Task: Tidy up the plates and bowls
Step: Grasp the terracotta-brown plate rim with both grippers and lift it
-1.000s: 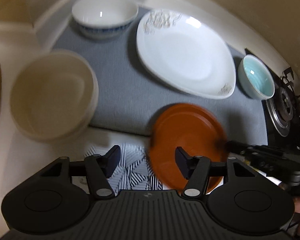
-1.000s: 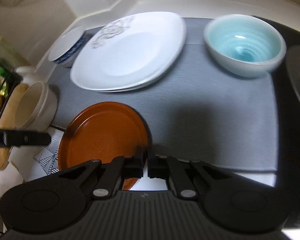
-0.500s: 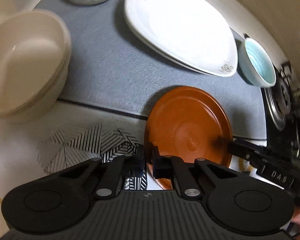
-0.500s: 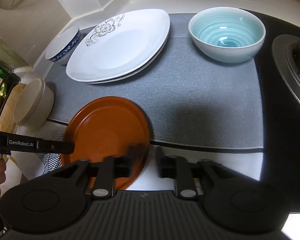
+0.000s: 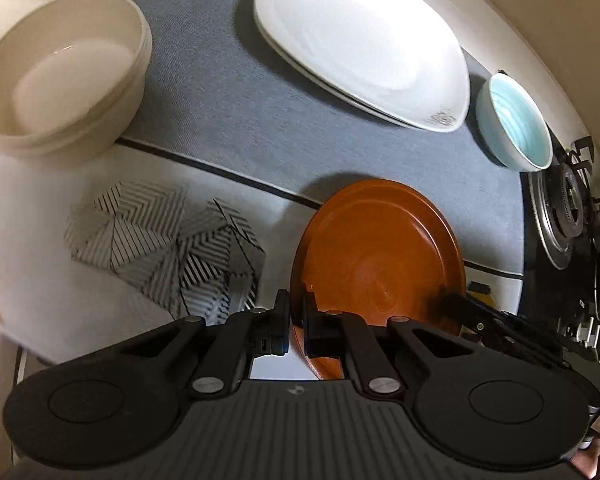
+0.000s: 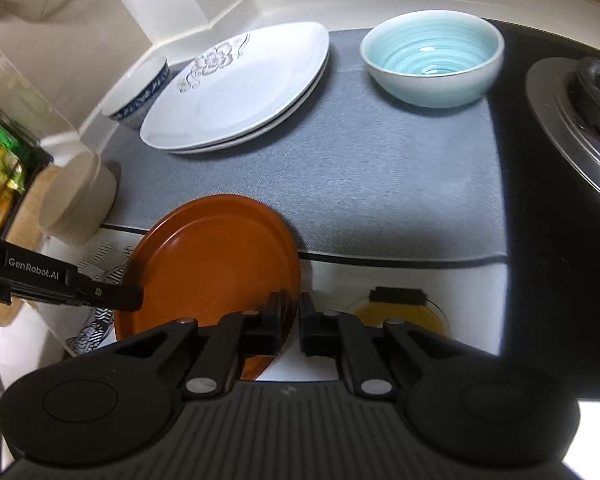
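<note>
While pinched at opposite rims by left gripper (image 5: pixel 296 320) and right gripper (image 6: pixel 290 320), both closed narrow, orange plate (image 6: pixel 212 264) hung over gray mat (image 6: pixel 380 184) edge, likely slipping if pulled unevenly.

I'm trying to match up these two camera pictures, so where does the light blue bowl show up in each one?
Left wrist view: the light blue bowl sits at the right edge, just right of the white plates.
Right wrist view: the light blue bowl is top centre-right, again right of the white plates.
Shared landmark: the orange plate, low in both views.
</note>
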{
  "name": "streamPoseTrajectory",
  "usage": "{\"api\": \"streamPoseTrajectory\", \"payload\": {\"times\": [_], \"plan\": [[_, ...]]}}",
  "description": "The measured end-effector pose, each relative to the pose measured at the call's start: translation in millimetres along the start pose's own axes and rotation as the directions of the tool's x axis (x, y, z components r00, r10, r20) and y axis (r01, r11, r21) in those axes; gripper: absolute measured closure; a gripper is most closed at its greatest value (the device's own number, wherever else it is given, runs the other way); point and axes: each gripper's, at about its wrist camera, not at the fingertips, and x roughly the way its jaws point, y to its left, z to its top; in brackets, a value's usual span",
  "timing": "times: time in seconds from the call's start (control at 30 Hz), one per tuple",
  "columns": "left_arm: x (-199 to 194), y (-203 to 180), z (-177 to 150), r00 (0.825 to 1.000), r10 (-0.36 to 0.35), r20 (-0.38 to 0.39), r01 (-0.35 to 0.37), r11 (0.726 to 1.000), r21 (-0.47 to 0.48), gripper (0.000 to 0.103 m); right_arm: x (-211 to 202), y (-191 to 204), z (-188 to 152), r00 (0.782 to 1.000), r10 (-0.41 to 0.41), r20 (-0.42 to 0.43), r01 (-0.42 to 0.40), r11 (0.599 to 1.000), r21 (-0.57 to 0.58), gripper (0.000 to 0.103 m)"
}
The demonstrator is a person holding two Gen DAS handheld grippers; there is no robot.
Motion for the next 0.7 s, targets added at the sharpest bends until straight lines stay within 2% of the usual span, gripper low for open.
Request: {"api": "streamPoseTrajectory", "payload": {"times": [0.27, 0.7], "plan": [[-30, -43, -24, 0.995, 0.077, 0.069, -0.081, 0.995, 0.052, 0.097, -42, -10, -6, 0.998, -0.003, 0.058, 0.003, 1.000, 0.002, 0.096], [-74, -75, -36, 0.981, 0.085, 0.174, -0.095, 0.994, 0.051, 0.097, -93, -20, -20, 0.981, 0.081, 0.174, -0.091, 0.995, 0.050, 0.096]]}}
